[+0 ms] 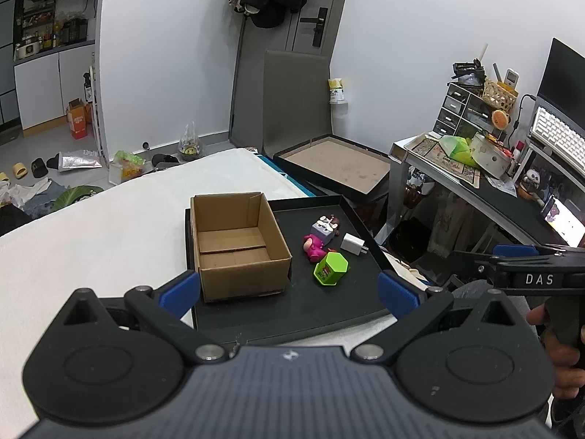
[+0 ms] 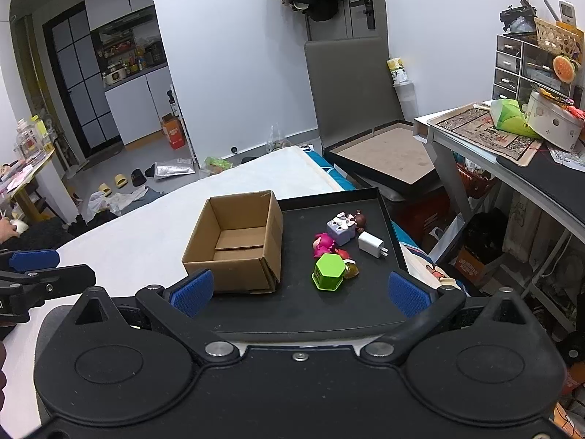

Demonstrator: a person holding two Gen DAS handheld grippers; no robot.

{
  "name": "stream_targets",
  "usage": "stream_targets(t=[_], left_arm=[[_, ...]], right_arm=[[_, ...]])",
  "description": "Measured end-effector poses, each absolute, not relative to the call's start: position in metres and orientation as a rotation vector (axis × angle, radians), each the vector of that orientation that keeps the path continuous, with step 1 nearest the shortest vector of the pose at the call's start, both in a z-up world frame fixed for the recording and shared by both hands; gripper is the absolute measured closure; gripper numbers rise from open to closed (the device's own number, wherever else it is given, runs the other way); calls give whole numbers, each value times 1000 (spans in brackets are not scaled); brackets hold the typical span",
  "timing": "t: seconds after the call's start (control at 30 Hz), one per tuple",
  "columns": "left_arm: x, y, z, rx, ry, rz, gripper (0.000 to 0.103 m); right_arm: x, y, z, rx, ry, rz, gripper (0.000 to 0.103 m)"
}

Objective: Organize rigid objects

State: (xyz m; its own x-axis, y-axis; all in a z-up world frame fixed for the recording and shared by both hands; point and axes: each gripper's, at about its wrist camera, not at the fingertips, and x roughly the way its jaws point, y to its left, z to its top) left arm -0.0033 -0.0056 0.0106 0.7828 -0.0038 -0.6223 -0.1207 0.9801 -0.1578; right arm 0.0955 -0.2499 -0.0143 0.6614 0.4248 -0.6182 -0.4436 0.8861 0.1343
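Black tray [image 1: 329, 314]: lies on a white bed [image 1: 109, 226], carrying all items below.

Cardboard box [image 1: 237, 245]: open-topped, nothing visible inside, on the left part of the tray.

Green hexagonal container [image 1: 330, 269]: on its side, right of the box, nearest the cameras among the small items.

Pink toy figure [image 1: 314, 247]: lying just behind the green container.

Lilac block-shaped figure [image 1: 323, 229]: behind the pink figure, with a small brown-haired doll [image 2: 359, 219] touching its far side.

White plug charger [image 1: 354, 244]: right of the figures, near the tray's right rim, prongs toward the rim.

Small yellowish item [image 2: 351, 270]: partly hidden beside the green container; kind cannot be told.

Left tool [image 1: 289, 292]: blue pads spread wide, holding nothing, above the tray's near edge.

Right tool [image 2: 299, 294]: pads likewise spread wide and empty, above the near edge; a hand [image 1: 563, 351] grips its handle.
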Motion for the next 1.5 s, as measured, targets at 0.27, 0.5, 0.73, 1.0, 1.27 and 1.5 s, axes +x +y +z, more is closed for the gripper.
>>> stream_targets(t=[0.27,0.5,0.73,1.0,1.27,1.5], left_arm=[[-4,-5,10,-194,669,63,0],[-4,-5,10,-195,671,67,0],[-6,-1,12,-203,665,67,0],[-9,2,10,-205,659,62,0],[-12,-1,8,-203,660,64,0],[-12,-1,8,-204,656,64,0]], right_arm=[[95,-248,-11,-41,692,492,0],[94,-246,-12,-46,691,497,0],[93,-246,-12,-51,686,497,0],[92,-245,-12,-58,683,503,0],[91,-244,-12,-61,682,505,0],[92,-245,-11,-64,679,509,0]])
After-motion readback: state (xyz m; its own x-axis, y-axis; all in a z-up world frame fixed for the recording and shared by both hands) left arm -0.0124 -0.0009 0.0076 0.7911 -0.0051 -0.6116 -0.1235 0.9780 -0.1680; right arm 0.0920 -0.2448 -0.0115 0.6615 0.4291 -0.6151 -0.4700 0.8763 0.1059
